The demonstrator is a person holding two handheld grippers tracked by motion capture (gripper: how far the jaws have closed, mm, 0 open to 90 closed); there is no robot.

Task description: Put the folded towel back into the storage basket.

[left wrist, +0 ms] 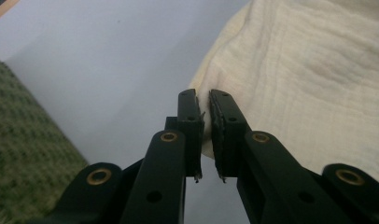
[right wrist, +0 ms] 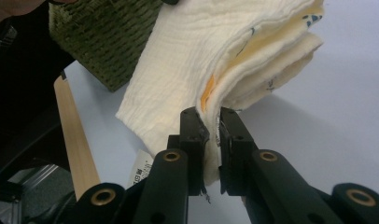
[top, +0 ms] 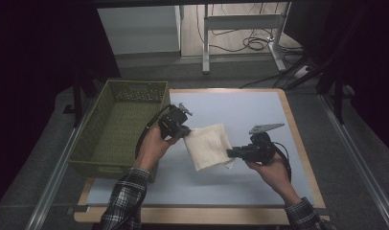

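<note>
A folded cream cloth (top: 209, 145) hangs above the pale blue table top (top: 250, 115), held between both grippers. My left gripper (top: 187, 133) is shut on the cloth's upper left corner; in the left gripper view the cream cloth (left wrist: 309, 79) runs between my nearly closed jaws (left wrist: 205, 100). My right gripper (top: 229, 153) is shut on the lower right edge of the cloth. In the right gripper view the folded layers (right wrist: 215, 51) show orange and blue print inside, and a white label (right wrist: 140, 173) hangs below, with my gripper (right wrist: 210, 119) clamped on the fold.
A green woven basket (top: 118, 125) stands at the table's left side, close behind my left hand. The wooden table edge (top: 298, 143) runs along the right. A desk frame and cables (top: 250, 40) lie on the floor beyond the table.
</note>
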